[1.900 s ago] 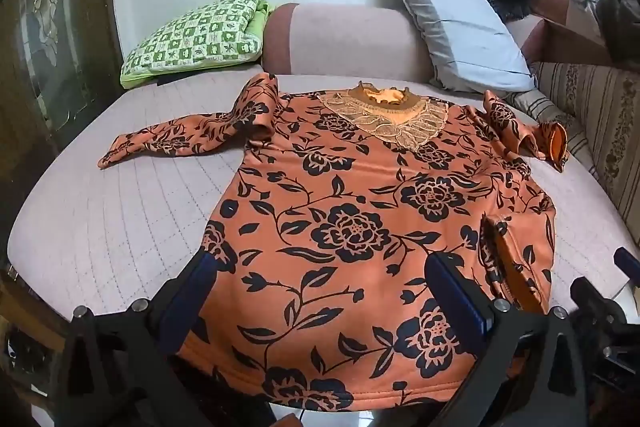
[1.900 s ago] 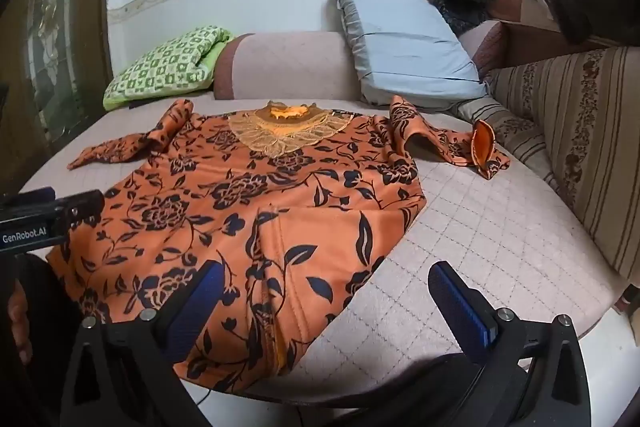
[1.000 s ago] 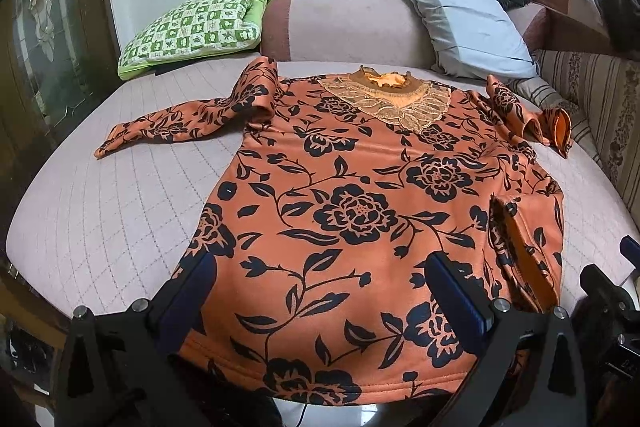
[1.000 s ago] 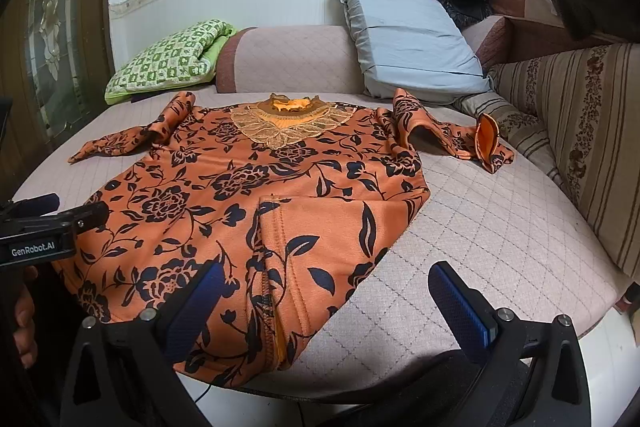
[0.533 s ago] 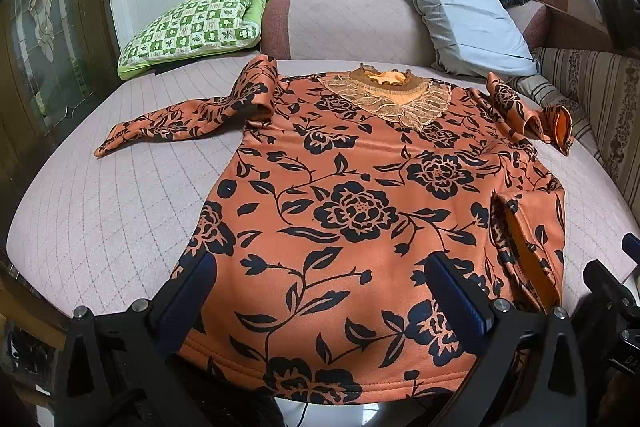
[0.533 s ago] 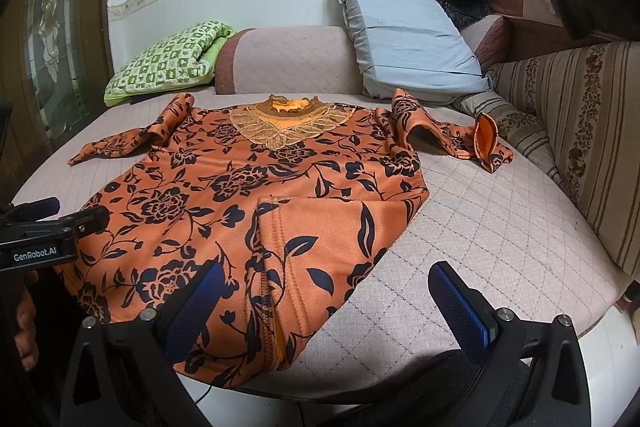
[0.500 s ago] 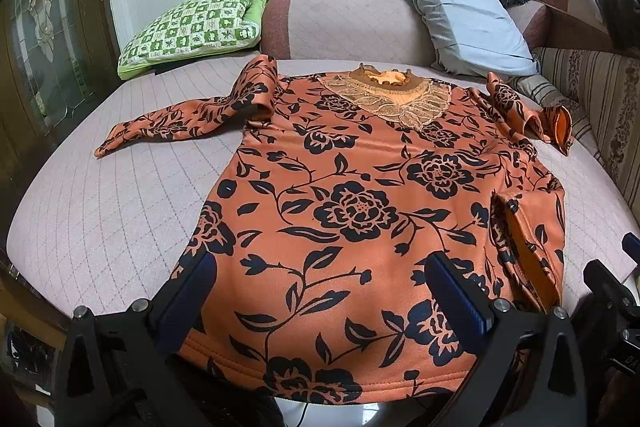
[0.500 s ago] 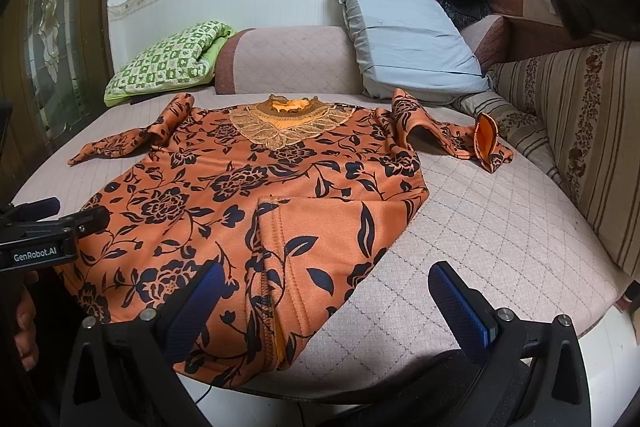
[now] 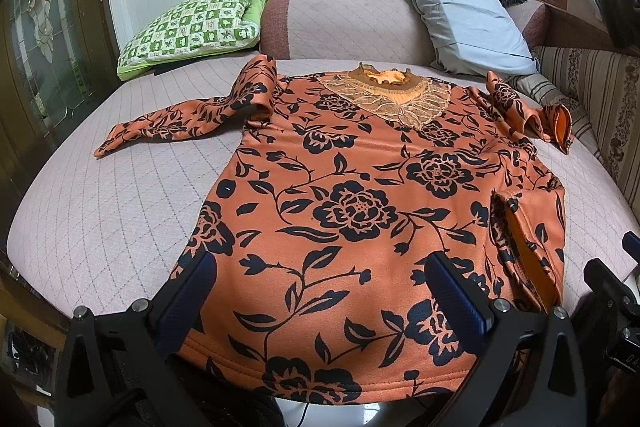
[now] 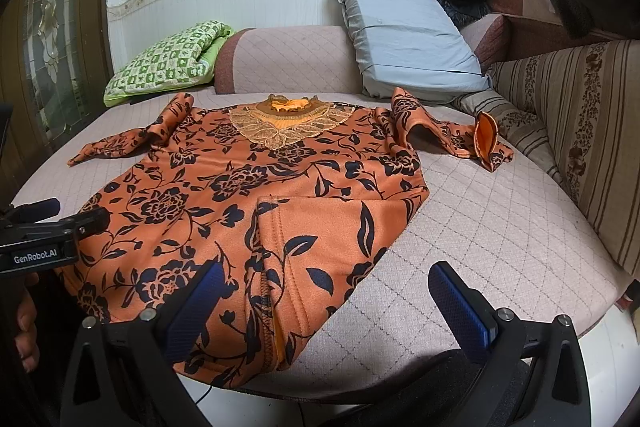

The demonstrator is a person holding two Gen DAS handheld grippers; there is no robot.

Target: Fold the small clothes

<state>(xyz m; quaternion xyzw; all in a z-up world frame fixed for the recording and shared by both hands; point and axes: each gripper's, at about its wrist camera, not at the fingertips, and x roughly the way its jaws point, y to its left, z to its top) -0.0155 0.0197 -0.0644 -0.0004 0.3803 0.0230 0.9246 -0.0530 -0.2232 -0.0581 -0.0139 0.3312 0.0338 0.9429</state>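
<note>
An orange long-sleeved top with black flowers (image 9: 352, 203) lies spread flat on the pink quilted bed (image 9: 100, 211), lace collar at the far end. It also shows in the right wrist view (image 10: 248, 195). Its right hem corner is folded over (image 10: 276, 267), showing the seam. The left sleeve (image 9: 180, 119) stretches left; the right sleeve (image 10: 452, 135) lies bunched at the far right. My left gripper (image 9: 320, 295) is open and empty above the hem. My right gripper (image 10: 328, 303) is open and empty over the folded corner and bare bed.
A green checked pillow (image 9: 192, 23), a pink bolster (image 9: 344, 23) and a grey pillow (image 9: 456, 15) line the far edge. A striped cushion (image 10: 580, 131) runs along the right. A dark wooden door (image 9: 40, 39) stands at the left. The bed's near edge drops to a white floor.
Both views have shifted only slightly. The top has not moved, and both grippers stay open and empty.
</note>
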